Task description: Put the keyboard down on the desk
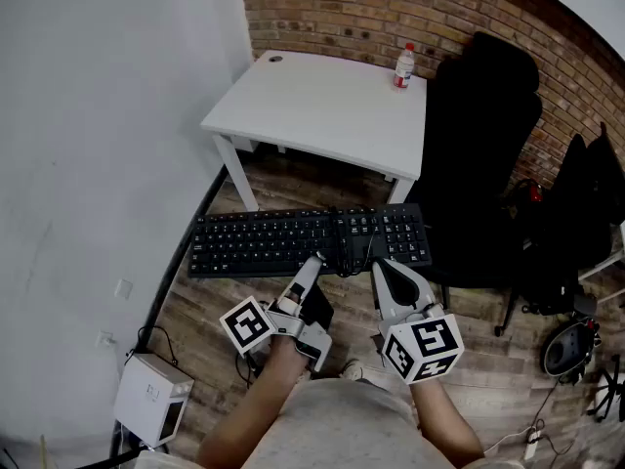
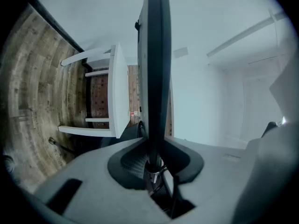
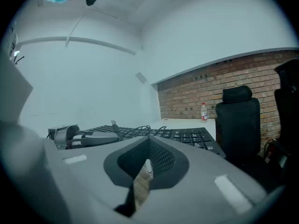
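**Keyboard in the air, short of the desk**

I'm seeing the keyboard [image 1: 293, 242] hanging roughly level over the wooden floor [image 1: 195, 311]. It's sitting just in front of the white desk [image 1: 322, 106] and not touching it. Its long side is running along the desk's near edge, keys facing up.

The left gripper [image 1: 312, 264] is doing the holding. In the left gripper view its jaws are standing narrow and clamping the keyboard's near edge, with the slab showing edge-on straight between the pads. It's biting around mid-length, left of the number pad.

The right gripper [image 3: 148, 141] is sitting just beside it, at the near edge by the number pad. In the right gripper view its jaws are drawn together at the tips. Only a thin slit is showing floor through it, and nothing is lying between them. The key tops are lying just beyond the tips. I can't tell whether this gripper is touching the keyboard's edge.

A black cable [image 3: 132, 129] is looping over the keys near the middle and dropping off the near edge between the two grippers.

A small bottle [image 1: 402, 66] is standing upright on the desk near its far right corner. A black office chair [image 1: 483, 145] is standing just right of the desk, against the brick wall [image 1: 391, 8]
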Motion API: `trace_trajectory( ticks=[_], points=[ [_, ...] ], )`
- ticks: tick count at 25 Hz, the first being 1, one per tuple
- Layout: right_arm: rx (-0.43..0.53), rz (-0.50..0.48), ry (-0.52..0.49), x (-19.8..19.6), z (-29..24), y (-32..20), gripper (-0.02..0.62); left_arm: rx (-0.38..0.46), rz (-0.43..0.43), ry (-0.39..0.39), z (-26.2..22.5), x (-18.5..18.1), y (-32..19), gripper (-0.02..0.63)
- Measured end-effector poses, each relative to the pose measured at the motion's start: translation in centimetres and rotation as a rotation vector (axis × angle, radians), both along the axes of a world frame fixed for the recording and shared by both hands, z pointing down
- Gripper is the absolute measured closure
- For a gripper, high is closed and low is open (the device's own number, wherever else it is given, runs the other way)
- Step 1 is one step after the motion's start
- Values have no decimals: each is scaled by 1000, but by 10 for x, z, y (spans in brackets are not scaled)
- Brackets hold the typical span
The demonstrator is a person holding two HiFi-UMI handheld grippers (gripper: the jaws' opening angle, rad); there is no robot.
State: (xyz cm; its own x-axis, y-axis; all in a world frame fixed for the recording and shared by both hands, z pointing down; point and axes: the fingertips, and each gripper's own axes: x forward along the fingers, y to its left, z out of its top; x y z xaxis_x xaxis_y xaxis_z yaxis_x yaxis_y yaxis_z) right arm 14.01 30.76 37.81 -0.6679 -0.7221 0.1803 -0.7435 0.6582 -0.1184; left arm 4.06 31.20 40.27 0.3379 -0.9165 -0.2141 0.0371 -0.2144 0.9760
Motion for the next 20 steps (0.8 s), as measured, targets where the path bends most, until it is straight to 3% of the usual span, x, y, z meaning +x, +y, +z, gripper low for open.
trace_trajectory(
  ticks=[20],
  points=[
    [-7, -30, -50, 78, 6, -60, 586, -8, -42, -3, 4, 72, -61, 528]
  ],
)
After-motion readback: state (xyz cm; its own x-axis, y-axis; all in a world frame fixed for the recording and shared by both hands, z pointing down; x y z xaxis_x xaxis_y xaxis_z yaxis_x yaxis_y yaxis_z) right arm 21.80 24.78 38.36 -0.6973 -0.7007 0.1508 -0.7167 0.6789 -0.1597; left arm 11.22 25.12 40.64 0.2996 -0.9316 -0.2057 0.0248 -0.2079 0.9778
